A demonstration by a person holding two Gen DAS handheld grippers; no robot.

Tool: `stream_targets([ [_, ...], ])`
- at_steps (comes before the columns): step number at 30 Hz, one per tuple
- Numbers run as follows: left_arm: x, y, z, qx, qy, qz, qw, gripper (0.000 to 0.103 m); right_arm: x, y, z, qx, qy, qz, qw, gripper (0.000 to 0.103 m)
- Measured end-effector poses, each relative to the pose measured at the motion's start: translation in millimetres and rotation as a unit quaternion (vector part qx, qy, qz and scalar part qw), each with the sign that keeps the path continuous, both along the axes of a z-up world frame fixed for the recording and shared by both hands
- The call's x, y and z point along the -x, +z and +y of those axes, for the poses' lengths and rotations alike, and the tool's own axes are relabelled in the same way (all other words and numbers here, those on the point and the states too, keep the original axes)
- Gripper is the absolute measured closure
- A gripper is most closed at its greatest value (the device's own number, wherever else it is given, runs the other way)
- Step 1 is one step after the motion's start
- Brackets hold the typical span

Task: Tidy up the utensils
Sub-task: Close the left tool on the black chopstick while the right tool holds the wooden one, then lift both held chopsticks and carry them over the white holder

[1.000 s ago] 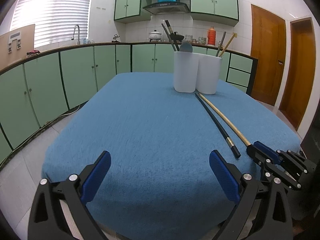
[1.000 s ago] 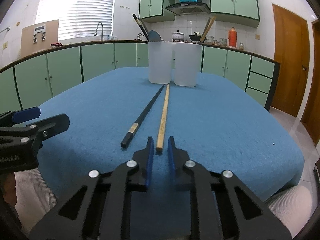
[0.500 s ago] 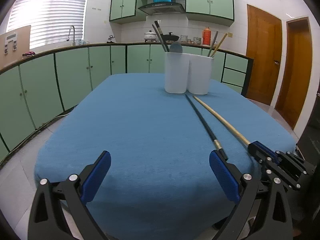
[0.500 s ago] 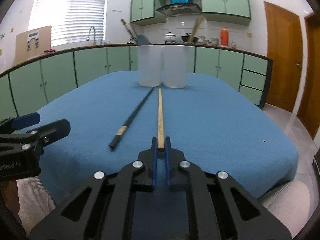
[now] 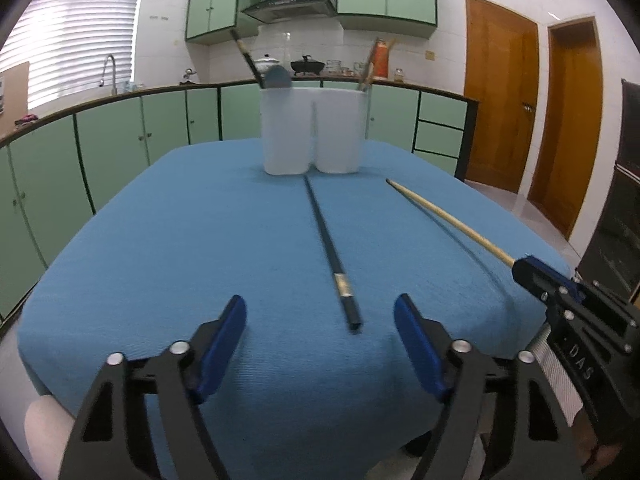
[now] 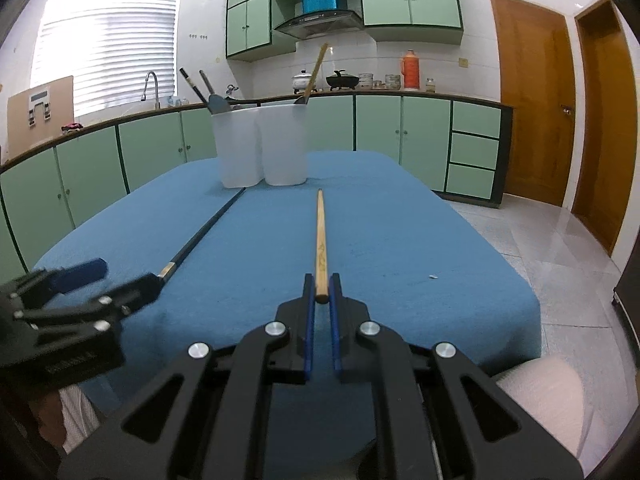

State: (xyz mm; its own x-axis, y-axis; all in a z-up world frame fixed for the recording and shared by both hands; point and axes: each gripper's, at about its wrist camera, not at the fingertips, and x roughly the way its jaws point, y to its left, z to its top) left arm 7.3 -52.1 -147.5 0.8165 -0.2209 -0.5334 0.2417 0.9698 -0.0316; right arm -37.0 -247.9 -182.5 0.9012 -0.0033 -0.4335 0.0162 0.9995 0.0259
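Note:
A black chopstick (image 5: 328, 240) lies on the blue table (image 5: 180, 240), pointing at two white cups (image 5: 286, 132). Its near end sits between the fingers of my left gripper (image 5: 320, 320), whose jaws are closing without touching it. My right gripper (image 6: 321, 296) is shut on the near end of a wooden chopstick (image 6: 320, 232), which is raised off the cloth and points toward the cups (image 6: 284, 144). Both cups hold several utensils. In the left wrist view, the right gripper (image 5: 524, 270) holds the wooden chopstick (image 5: 448, 224) at the right. The left gripper (image 6: 116, 280) shows at the left of the right wrist view.
Green cabinets (image 6: 88, 184) run along the left and back walls. Two wooden doors (image 6: 532, 100) stand at the right, over a tiled floor (image 6: 560, 248). The table's near edge (image 5: 280, 420) is just below both grippers.
The left gripper slid across until the black chopstick's end lay between its fingers, and its jaws narrowed. The right gripper closed on the wooden chopstick, lifted it and swung it away from the black one.

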Motion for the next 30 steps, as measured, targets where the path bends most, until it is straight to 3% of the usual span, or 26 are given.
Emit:
stream_targets([
  [9, -2, -5, -15, -0.008, 0.014, 0.002, 0.9999, 0.070, 4, -2, -13, -0.016, -0.004, -0.004, 1.000, 0.097],
  [17, 1, -5, -22, -0.011, 0.035, 0.002, 0.9993, 0.094, 9, -4, -20, -0.024, -0.005, -0.008, 1.000, 0.097],
  [30, 8, 9, -12, -0.007, 0.047, -0.009, 0.9988, 0.096, 15, 6, -19, -0.013, -0.002, -0.024, 1.000, 0.097],
])
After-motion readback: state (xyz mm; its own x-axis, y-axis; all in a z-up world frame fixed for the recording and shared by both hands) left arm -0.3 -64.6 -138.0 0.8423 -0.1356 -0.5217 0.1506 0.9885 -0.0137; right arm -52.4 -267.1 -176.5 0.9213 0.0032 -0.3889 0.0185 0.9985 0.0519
